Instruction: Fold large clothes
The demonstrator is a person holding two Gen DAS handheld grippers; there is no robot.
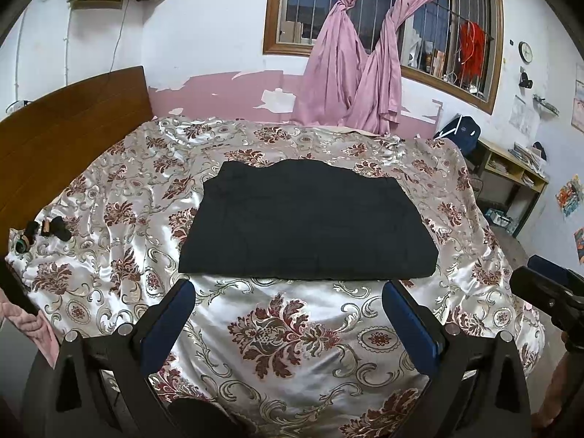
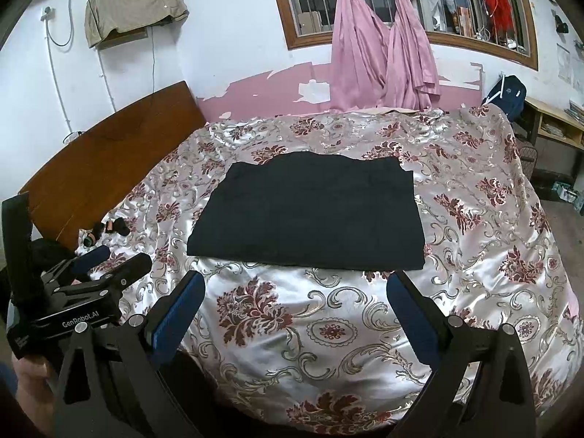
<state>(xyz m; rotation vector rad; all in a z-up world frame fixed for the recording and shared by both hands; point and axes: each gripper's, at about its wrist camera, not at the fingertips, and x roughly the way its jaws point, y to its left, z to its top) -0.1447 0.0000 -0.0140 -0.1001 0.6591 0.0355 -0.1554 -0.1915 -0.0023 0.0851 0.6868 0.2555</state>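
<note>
bedroom, white wall with peeling pink paint, barred window (image 1: 379, 18) with knotted pink curtains (image 1: 350, 73). wooden headboard (image 1: 73, 135) to the left. bed (image 2: 365, 328) covered in a shiny floral bedspread that fills most of both wrist views.

black garment (image 1: 306, 222) lies flat near the middle of the bed, already a tidy near-rectangle, judged folded at least once. long axis runs left to right across both views; near edge straight, far edge a little wavy. small dark odds and ends (image 1: 47, 231) sit by the headboard, well apart from the garment.

left hand-held gripper (image 1: 288, 299): jaws spread wide, nothing between them, hovering over bare bedspread just short of the garment's near edge. right hand-held gripper (image 2: 295, 292): same, jaws wide apart and empty, also short of the near edge. neither touches cloth.

key relation: garment lies straight ahead of both, its near edge crosswise to the fingers. the left view is centred nearer the garment's left half, and the right view sees the left hand-held gripper off at its left, so each seems paired to its own near corner. neither looks clearly closer.

judgement: next move likely a forward reach to both near corners, then carry away toward the far edge, or sideways across the long axis. risk: slick bedspread bunching or getting pinched with the cloth.
</note>
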